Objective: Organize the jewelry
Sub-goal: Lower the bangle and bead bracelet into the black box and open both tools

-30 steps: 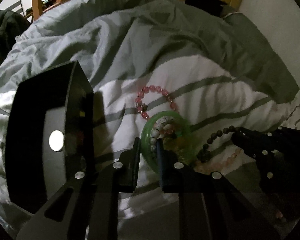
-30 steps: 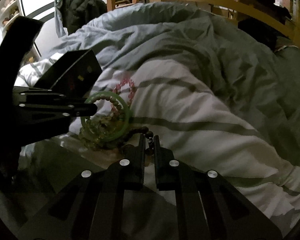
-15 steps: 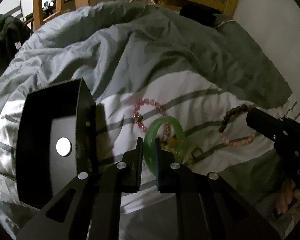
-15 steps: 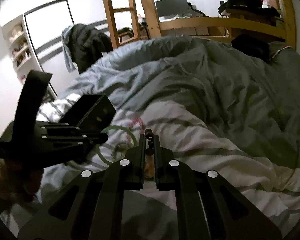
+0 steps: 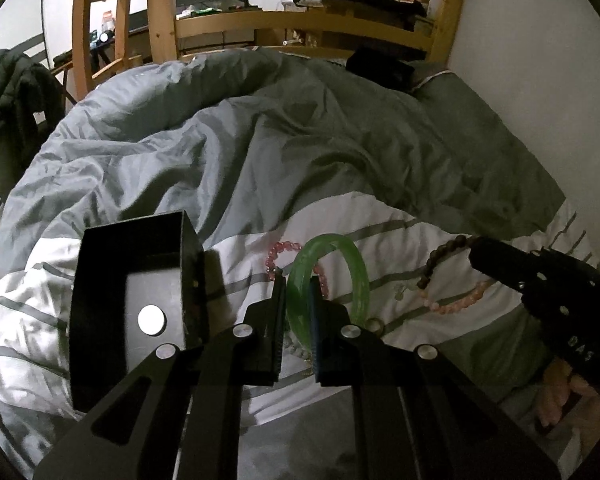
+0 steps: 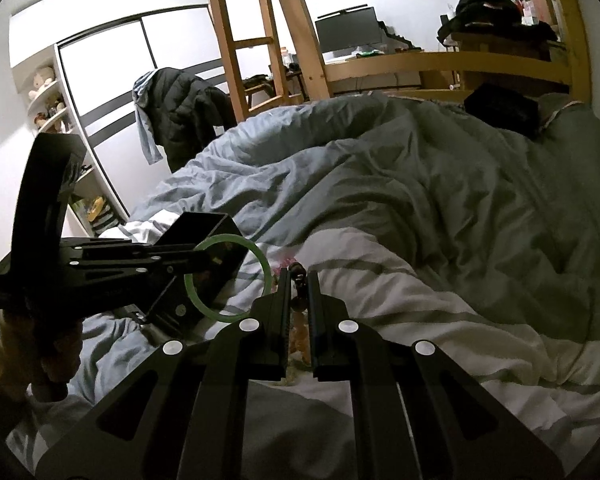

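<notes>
My left gripper (image 5: pixel 298 286) is shut on a green bangle (image 5: pixel 358 268) and holds it upright above the bed; the bangle also shows in the right wrist view (image 6: pixel 260 258). My right gripper (image 6: pixel 299 276) is shut on a dark brown bead bracelet (image 5: pixel 440 258), lifted off the bed, with a bead (image 6: pixel 298 268) showing at its tips. A black open jewelry box (image 5: pixel 100 280) lies on the duvet to the left. A red bead bracelet (image 5: pixel 282 248) and a pale pink bead bracelet (image 5: pixel 460 302) lie on the white sheet.
A crumpled grey duvet (image 5: pixel 300 140) covers the bed behind. A wooden bed frame (image 5: pixel 300 24) and ladder (image 6: pixel 252 40) stand at the back. A wall (image 5: pixel 540 60) runs along the right. A small gold ring (image 5: pixel 374 325) and pale beads (image 5: pixel 294 348) lie under the left gripper.
Both grippers have risen off the bed. The left one closed on the green bangle and lifted it upright; the right one lifted the dark bead bracelet.
</notes>
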